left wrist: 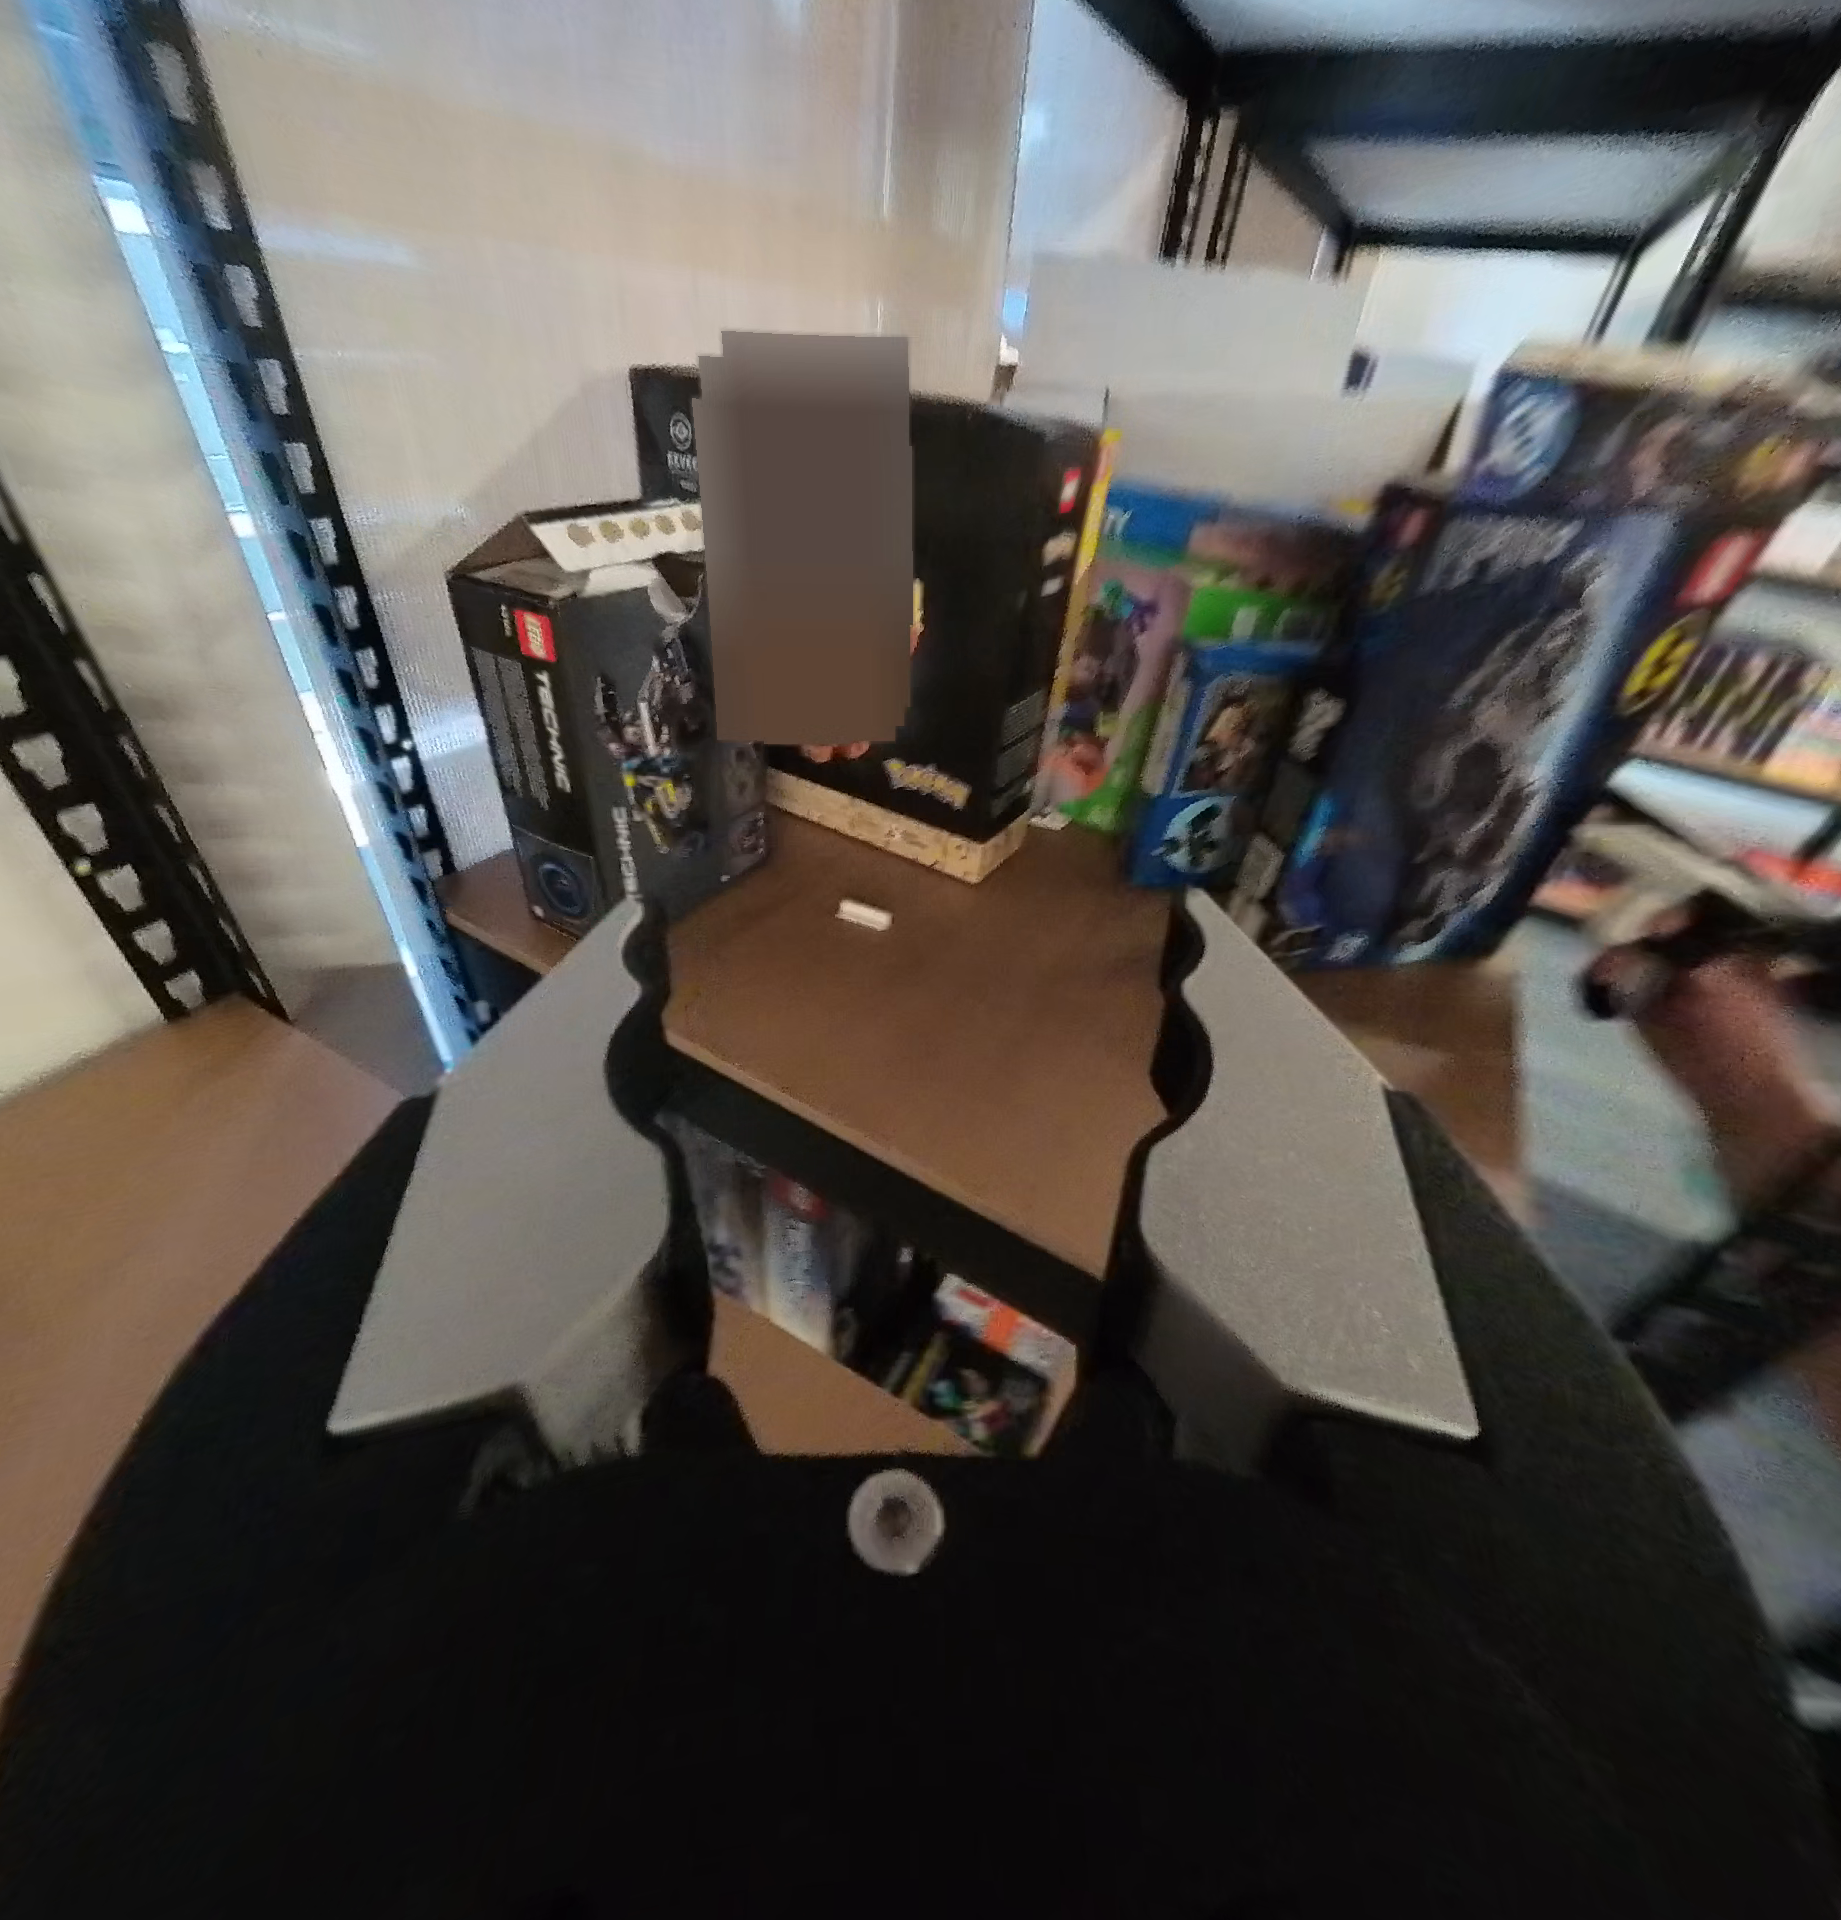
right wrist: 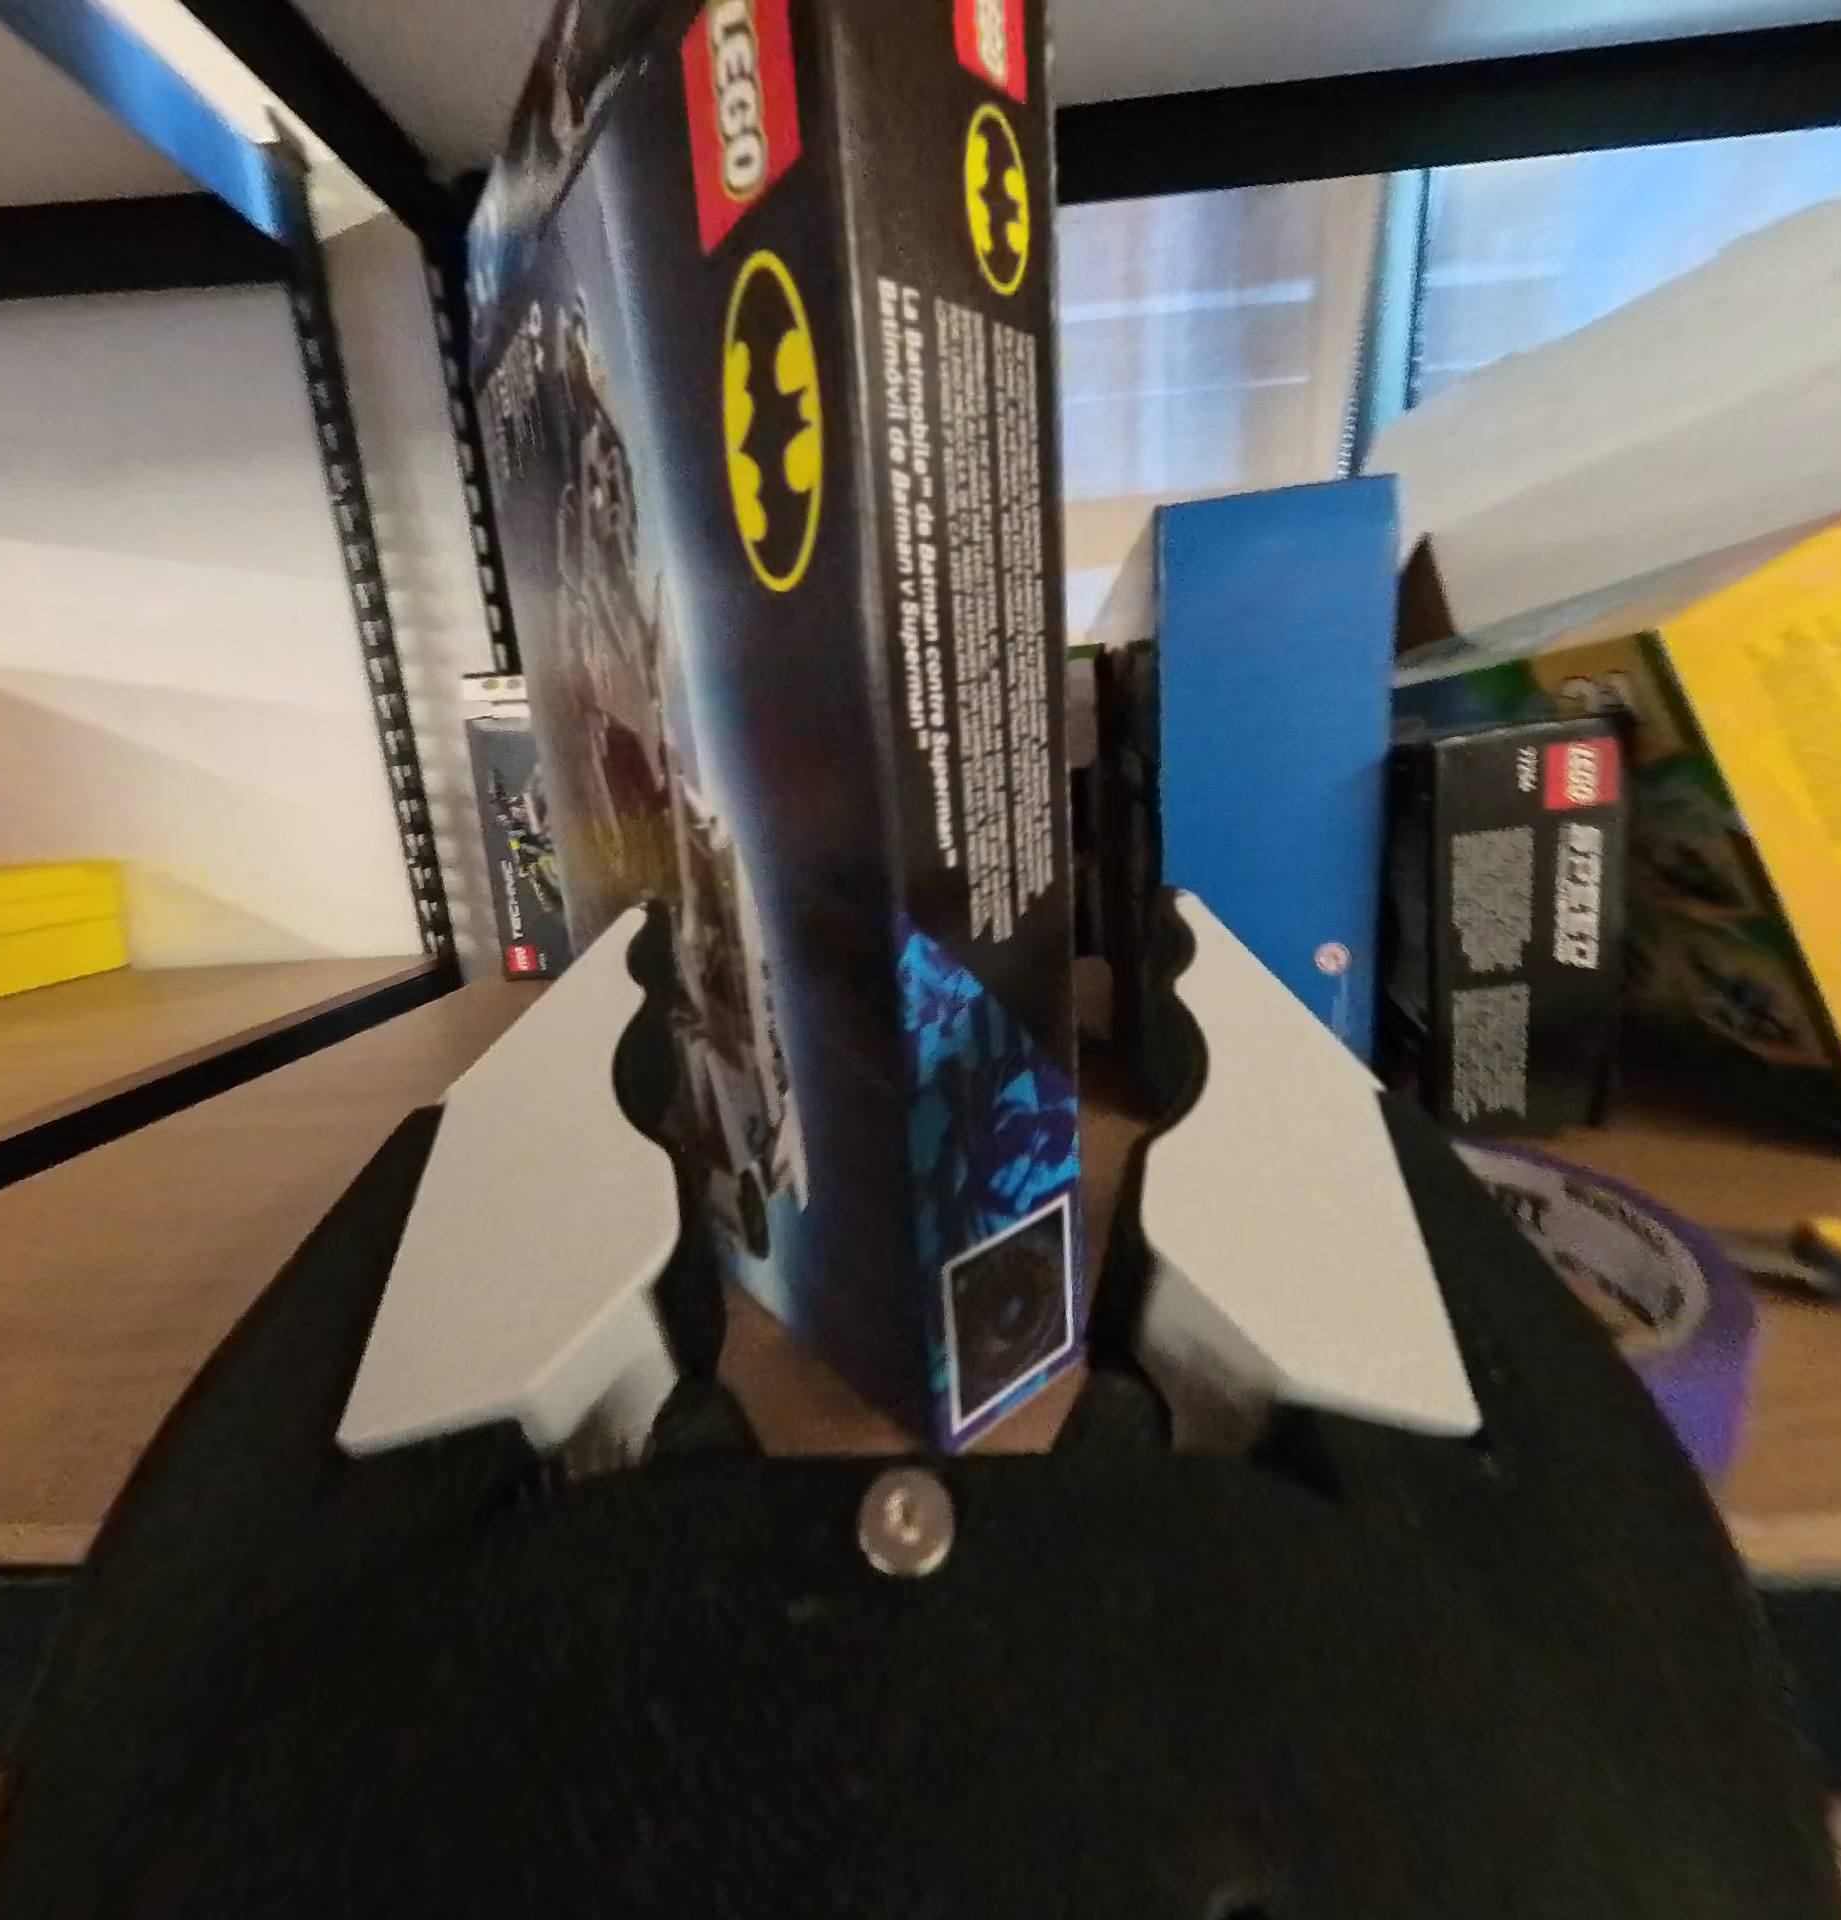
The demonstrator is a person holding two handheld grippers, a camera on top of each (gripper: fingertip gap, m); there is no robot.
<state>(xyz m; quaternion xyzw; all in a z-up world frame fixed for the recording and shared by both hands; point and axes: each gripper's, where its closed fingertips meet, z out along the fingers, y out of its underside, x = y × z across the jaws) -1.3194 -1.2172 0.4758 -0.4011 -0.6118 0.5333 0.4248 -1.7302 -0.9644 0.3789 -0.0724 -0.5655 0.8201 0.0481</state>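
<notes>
Right tool [right wrist: 911,914]: closed on the dark blue box [right wrist: 791,727], one finger on each broad face, low near its bottom corner. The grip looks snug, but blur hides the right-hand contact. The box stands upright on its narrow end, just over the brown shelf [right wrist: 220,1195]; you can't tell if the bottom touches the board.

Judgement: with the grip this low, the tall box can swing. Keep your wrist level and the faces flat against the fingers.

Beside the box's spine side:
- blue flat box [right wrist: 1274,748], upright
- small black box [right wrist: 1518,914], past the blue one
- yellow box [right wrist: 1809,748], leaning
- purple tape roll [right wrist: 1622,1278], flat on the board, nearest your hand

Mind those when you shift.

Left tool [left wrist: 916,914]: open, holding nothing, over the shelf's front edge, well apart from the dark blue box [left wrist: 1518,675], which looks tilted from here. On the far side from that box: green box [left wrist: 1207,665] next to it, then a black box with open flap [left wrist: 583,727]. A small white piece [left wrist: 862,912] lies on the board between the fingertips' line of sight.
</notes>
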